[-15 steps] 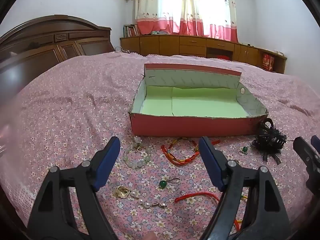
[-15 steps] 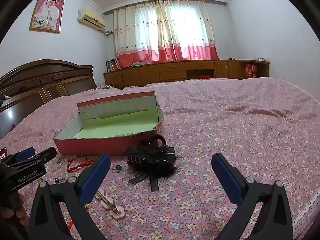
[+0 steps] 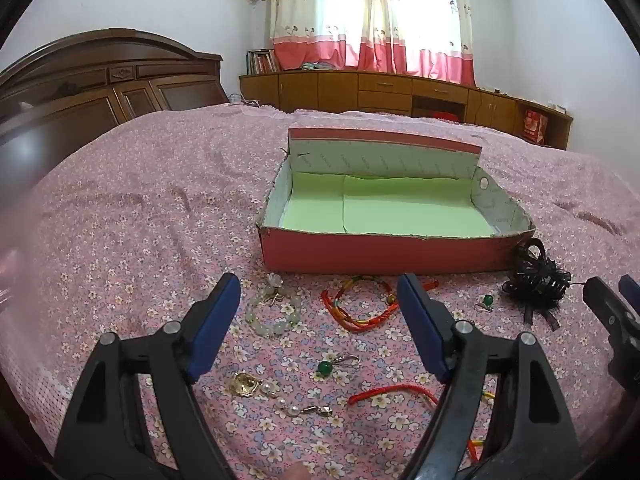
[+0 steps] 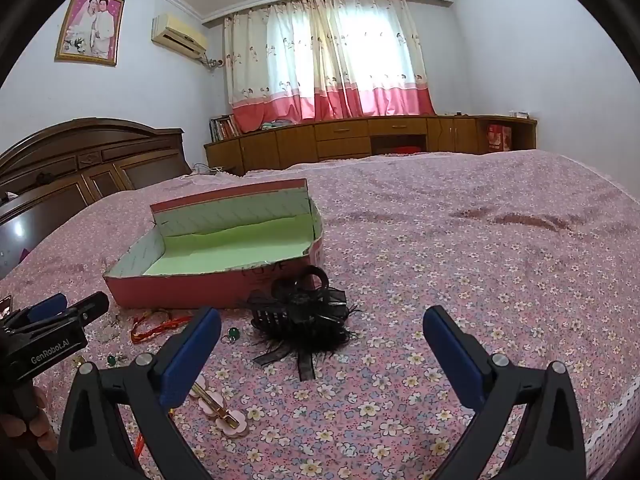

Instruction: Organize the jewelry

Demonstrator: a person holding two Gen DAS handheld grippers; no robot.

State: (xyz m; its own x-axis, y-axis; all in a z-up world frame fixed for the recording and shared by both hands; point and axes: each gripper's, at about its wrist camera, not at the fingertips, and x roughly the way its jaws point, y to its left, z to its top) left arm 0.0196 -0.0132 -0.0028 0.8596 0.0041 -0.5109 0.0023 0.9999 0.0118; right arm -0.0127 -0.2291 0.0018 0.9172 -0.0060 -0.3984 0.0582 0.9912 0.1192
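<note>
An open red box [image 3: 384, 252] with a green lining sits on the bed; it also shows in the right wrist view [image 4: 180, 286]. In front of it lie a pale bead bracelet [image 3: 274, 316], a red cord bracelet [image 3: 360, 306], a green bead earring [image 3: 328, 367], a gold and pearl piece [image 3: 264, 390], a red cord [image 3: 394, 392], a green ring [image 3: 486, 302] and a black feather hair clip [image 3: 534, 284], also in the right wrist view [image 4: 302, 318]. My left gripper [image 3: 318, 316] is open above the jewelry. My right gripper [image 4: 322, 346] is open, just before the hair clip. A pink flower hairpin [image 4: 218, 406] lies by its left finger.
The pink floral bedspread [image 4: 460, 264] stretches far to the right. A dark wooden headboard [image 3: 100, 80] stands at the left. Wooden cabinets [image 4: 360, 140] line the far wall under pink curtains. The bed's lace edge [image 4: 616, 412] runs at the lower right.
Both grippers stay open and almost still. No jewelry has moved.
</note>
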